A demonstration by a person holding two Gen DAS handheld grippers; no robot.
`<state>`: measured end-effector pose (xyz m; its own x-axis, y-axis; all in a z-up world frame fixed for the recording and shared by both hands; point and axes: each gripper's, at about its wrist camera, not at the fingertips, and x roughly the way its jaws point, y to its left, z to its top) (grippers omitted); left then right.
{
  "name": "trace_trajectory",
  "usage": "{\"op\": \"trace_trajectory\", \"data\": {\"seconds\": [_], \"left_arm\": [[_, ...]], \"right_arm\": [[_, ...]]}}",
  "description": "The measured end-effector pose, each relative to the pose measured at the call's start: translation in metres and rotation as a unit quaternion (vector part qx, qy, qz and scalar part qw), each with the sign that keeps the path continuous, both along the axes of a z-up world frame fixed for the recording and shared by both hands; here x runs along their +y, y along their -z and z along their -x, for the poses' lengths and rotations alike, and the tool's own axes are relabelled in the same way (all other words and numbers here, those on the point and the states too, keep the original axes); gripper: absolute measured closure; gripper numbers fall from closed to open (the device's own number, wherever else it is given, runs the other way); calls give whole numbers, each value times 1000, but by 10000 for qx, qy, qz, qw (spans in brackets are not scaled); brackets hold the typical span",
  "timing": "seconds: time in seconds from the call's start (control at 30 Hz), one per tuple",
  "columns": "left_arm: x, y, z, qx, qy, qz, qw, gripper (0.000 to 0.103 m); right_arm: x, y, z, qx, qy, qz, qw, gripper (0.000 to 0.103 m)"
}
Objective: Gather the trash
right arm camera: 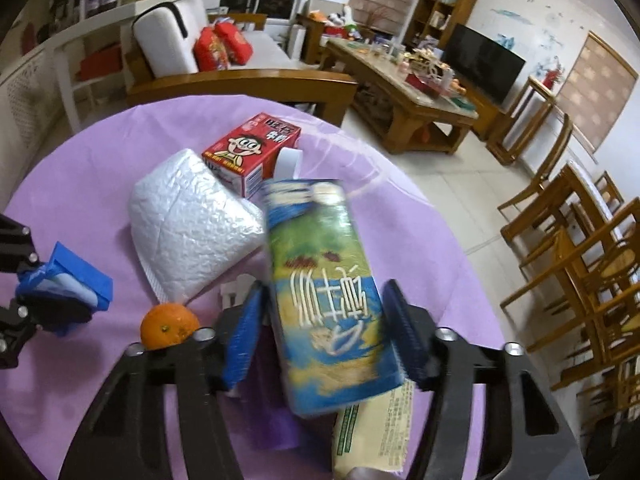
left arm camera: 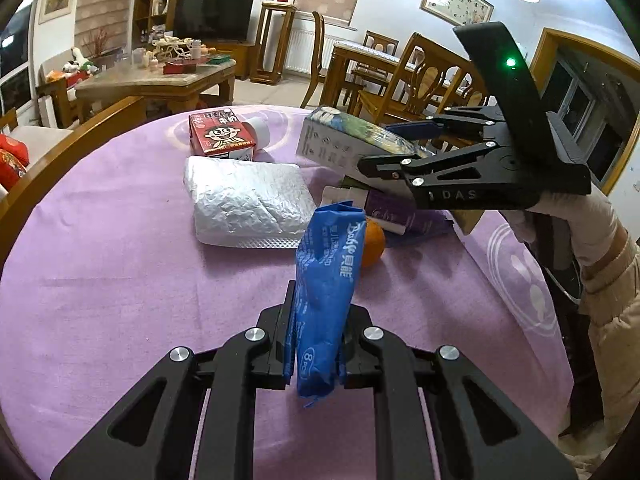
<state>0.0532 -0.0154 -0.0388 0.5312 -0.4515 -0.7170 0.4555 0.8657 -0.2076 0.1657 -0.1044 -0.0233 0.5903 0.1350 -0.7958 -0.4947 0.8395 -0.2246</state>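
My left gripper [left arm camera: 318, 332] is shut on a blue wet-wipe packet [left arm camera: 328, 280] and holds it upright above the purple tablecloth [left arm camera: 120, 280]. It also shows at the left edge of the right wrist view [right arm camera: 60, 284]. My right gripper [right arm camera: 324, 320] grips a green and blue milk carton [right arm camera: 328, 280], lifted off the table and blurred; in the left wrist view the carton [left arm camera: 340, 140] hangs at the right, held by the right gripper [left arm camera: 384, 148]. On the table lie a red milk box [left arm camera: 220, 136], a white bubble mailer [left arm camera: 248, 200] and an orange [left arm camera: 374, 240].
A purple packet [left arm camera: 404, 212] and a white box lie under the raised carton. A white roll [left arm camera: 260, 130] sits behind the red box. A pale wrapper [right arm camera: 376, 432] lies under my right gripper. Wooden chairs [right arm camera: 580, 260] stand to the right, a sofa [right arm camera: 224, 64] behind the table.
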Motion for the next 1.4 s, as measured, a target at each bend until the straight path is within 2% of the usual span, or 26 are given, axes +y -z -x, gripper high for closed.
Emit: {"op": "trace_trajectory", "data": {"seconds": [0.03, 0.23, 0.33, 0.43, 0.53, 0.6, 0.83, 1.03, 1.33, 1.4], "left_arm": [[0, 0, 1, -19, -4, -8, 10000, 87], [2, -3, 4, -186, -40, -55, 9998, 87], [3, -6, 9, -319, -46, -32, 9995, 87], [2, -10, 17, -546, -5, -19, 9985, 87], [-1, -16, 27, -813, 41, 22, 9967, 87], [-4, -19, 28, -849, 64, 79, 9963, 87], [-29, -34, 47, -1126, 240, 237, 9931, 87], [-74, -51, 66, -1351, 630, 356, 9882, 87], [-152, -57, 87, -1386, 1343, 459, 9801, 87], [-168, -56, 93, -1388, 1478, 461, 9781, 87]], "right_arm": [[0, -1, 3, -11, 14, -61, 10000, 54], [3, -21, 26, -241, 144, -511, 9983, 54], [-6, -42, 49, -441, 355, -1091, 9924, 54], [-23, -62, 83, -675, 645, -2024, 9748, 54], [-37, -71, 117, -902, 877, -2664, 9556, 54], [-47, -72, 141, -1056, 1040, -2928, 9446, 54], [-84, -70, 203, -1551, 1555, -3400, 9144, 54], [-133, -63, 249, -1872, 2033, -3651, 8890, 54], [-206, -55, 293, -2175, 2756, -3678, 8611, 54], [-229, -53, 304, -2265, 2942, -3699, 8517, 54]]}}
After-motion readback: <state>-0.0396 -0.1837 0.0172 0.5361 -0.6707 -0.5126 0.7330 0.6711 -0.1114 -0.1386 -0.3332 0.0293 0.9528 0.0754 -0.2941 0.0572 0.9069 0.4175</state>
